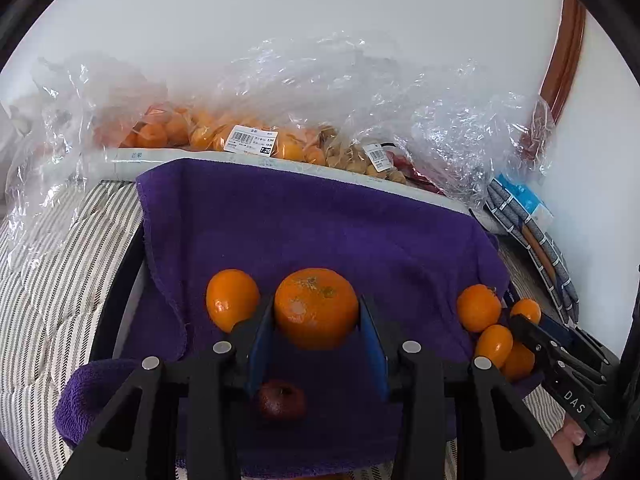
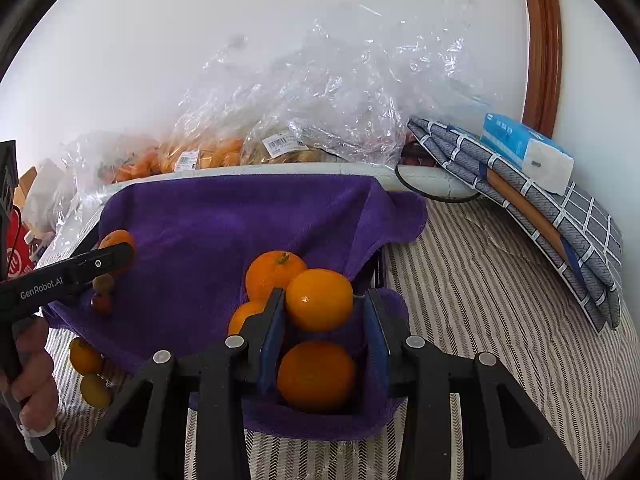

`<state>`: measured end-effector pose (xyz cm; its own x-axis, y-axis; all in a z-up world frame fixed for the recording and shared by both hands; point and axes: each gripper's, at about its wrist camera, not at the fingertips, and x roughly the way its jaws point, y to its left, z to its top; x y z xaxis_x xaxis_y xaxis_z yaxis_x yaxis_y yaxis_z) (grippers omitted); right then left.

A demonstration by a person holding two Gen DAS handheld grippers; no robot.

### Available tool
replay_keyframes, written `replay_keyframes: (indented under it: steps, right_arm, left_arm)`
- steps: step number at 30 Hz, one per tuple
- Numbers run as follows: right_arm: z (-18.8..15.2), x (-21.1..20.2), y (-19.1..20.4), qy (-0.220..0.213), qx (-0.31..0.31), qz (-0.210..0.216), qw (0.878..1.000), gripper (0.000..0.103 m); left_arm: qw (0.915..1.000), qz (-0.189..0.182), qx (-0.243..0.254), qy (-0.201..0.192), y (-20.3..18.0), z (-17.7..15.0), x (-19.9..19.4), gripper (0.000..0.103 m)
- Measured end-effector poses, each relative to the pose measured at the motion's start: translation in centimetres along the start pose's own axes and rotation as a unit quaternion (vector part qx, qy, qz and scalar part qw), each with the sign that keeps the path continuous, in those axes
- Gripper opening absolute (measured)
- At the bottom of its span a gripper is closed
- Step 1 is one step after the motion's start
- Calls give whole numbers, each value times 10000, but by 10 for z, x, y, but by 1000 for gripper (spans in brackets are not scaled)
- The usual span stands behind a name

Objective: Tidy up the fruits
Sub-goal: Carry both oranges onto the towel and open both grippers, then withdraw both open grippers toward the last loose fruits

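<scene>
In the left wrist view my left gripper (image 1: pixel 316 304) is shut on a large orange (image 1: pixel 316 320), its blue pads pressing both sides above the purple towel (image 1: pixel 320 220). A smaller orange (image 1: pixel 232 300) lies just left of it and a dark red fruit (image 1: pixel 282 398) sits below between the fingers. My right gripper (image 2: pixel 324 294) is shut on a small orange (image 2: pixel 319 304). Beneath it another orange (image 2: pixel 316 376) rests on the purple towel (image 2: pixel 200 220), with two more oranges (image 2: pixel 274 272) at the left pad. The right gripper (image 1: pixel 520 320) also shows at the towel's right edge.
Clear plastic bags of oranges (image 1: pixel 240 136) and brown fruit (image 2: pixel 280 148) line the white wall behind the towel. Striped bedding (image 2: pixel 480 300) surrounds it. A folded grey checked cloth (image 2: pixel 560 220) with a blue tissue pack (image 2: pixel 524 148) leans at right. Two oranges (image 2: pixel 84 356) lie off the towel's left corner.
</scene>
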<state>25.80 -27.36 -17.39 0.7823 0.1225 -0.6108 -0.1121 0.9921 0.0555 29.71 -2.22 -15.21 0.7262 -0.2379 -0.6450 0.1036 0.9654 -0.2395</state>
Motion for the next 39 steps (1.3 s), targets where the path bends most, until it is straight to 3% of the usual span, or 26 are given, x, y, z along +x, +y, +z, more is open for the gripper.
replay_keyframes:
  steps: [14,20,26,33,39]
  right_arm:
    - [-5,-3,3,-83,-144,-155,9997,39]
    - [0,-19,-3,-336,86,-119,9993,53]
    - [-5,-57,10,-455,287,-239,9983,53]
    - [-24,-87,50,-356,-15,-206,9992,52]
    - [-46,-93,85,-144,-66,119,9998,49]
  left_arm:
    - [9998,-40,168,138,-5,-4,4,40]
    - [9996,-134,194,-131,-5,-1,-16,48]
    - [9993,-181,96,-297,7,2,-40,49]
    - [9991,108,97,-390,29,-13,-82,49]
    - [9973,681,102,-258,69,-39,-108,49]
